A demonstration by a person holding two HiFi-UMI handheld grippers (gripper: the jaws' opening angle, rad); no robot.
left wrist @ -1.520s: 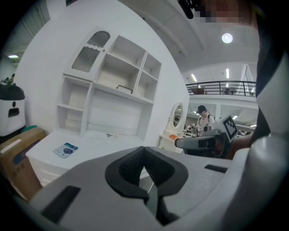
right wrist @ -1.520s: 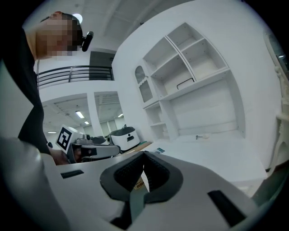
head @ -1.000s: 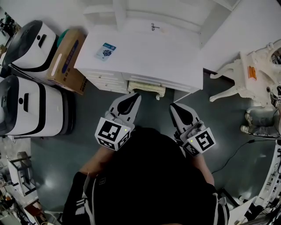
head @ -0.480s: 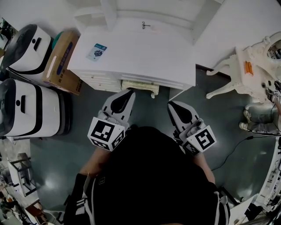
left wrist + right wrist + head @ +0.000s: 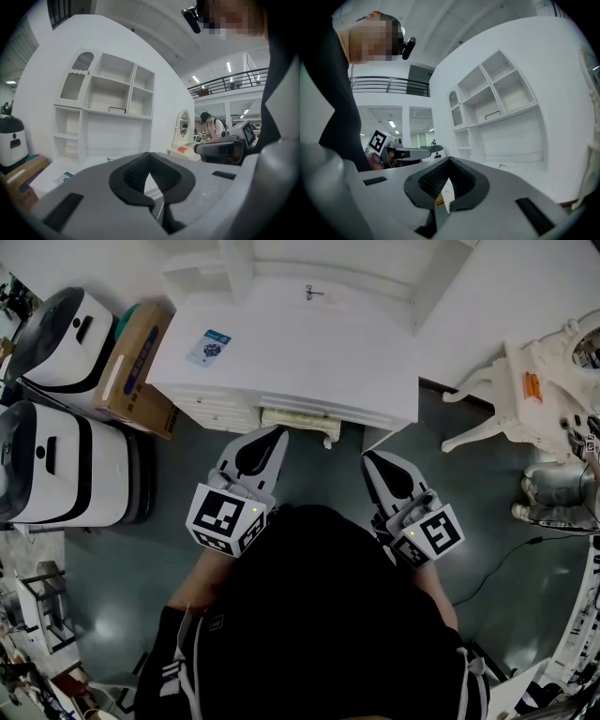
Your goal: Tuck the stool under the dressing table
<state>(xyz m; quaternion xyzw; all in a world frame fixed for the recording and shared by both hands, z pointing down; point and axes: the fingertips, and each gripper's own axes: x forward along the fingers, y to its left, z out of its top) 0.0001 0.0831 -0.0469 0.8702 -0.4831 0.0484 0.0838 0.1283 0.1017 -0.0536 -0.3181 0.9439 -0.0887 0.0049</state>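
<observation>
The white dressing table [image 5: 309, 343] stands in front of me in the head view. Only a cream edge of the stool [image 5: 298, 420] shows from under the table's front rim. My left gripper [image 5: 280, 432] is shut and empty, its tip just left of that edge, close to the table front. My right gripper [image 5: 367, 458] is shut and empty too, over the floor a little short of the table's right front corner. In the left gripper view the jaws [image 5: 150, 157] are closed together, and in the right gripper view the jaws [image 5: 449, 163] are closed as well.
Two white-and-black machines [image 5: 61, 329] [image 5: 66, 465] and a cardboard box [image 5: 136, 367] stand to the table's left. A white ornate piece of furniture [image 5: 525, 390] stands at the right, with a cable [image 5: 506, 563] on the floor. A leaflet [image 5: 208, 348] lies on the table top.
Both grippers have shifted slightly in front of the table and stay shut. The stool's edge keeps its place under the table front.
</observation>
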